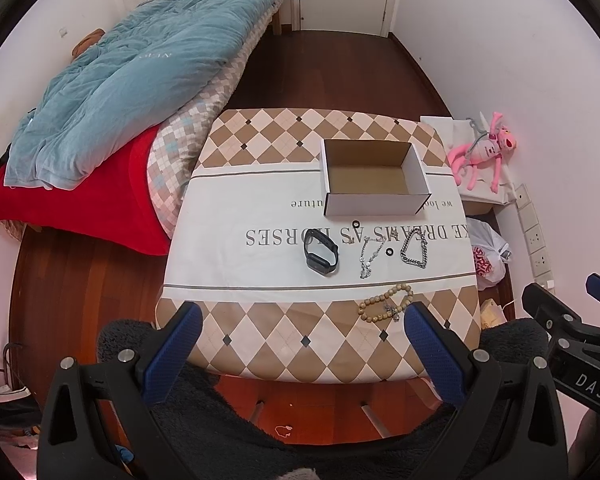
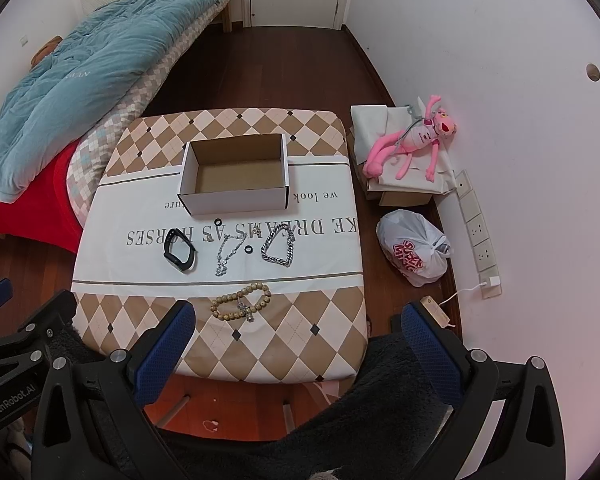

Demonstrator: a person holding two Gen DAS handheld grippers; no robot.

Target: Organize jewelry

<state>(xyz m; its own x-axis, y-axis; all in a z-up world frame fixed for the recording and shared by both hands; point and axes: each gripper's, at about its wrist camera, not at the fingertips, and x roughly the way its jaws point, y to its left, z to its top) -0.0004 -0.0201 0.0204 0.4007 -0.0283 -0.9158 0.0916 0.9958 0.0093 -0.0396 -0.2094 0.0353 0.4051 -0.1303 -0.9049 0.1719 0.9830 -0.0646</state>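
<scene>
An open, empty cardboard box (image 1: 374, 176) (image 2: 236, 174) stands at the back of the clothed table (image 1: 260, 264) (image 2: 320, 264). In front of it lie a black smart band (image 1: 321, 253) (image 2: 180, 254), a thin silver necklace (image 1: 370, 254) (image 2: 229, 250), a thick silver chain bracelet (image 1: 414, 251) (image 2: 279, 249), two small black rings (image 1: 356, 225) (image 1: 389, 253) and a wooden bead bracelet (image 1: 386, 303) (image 2: 241, 301). My left gripper (image 1: 304, 344) is open and empty above the table's near edge. My right gripper (image 2: 300, 340) is open and empty, likewise near the front edge.
A bed with a teal duvet (image 1: 132, 80) and red sheet lies to the left. A pink plush toy (image 2: 410, 142) on boxes and a white plastic bag (image 2: 414, 246) stand on the floor to the right, beside wall sockets. A dark fleece garment (image 2: 380, 400) fills the foreground.
</scene>
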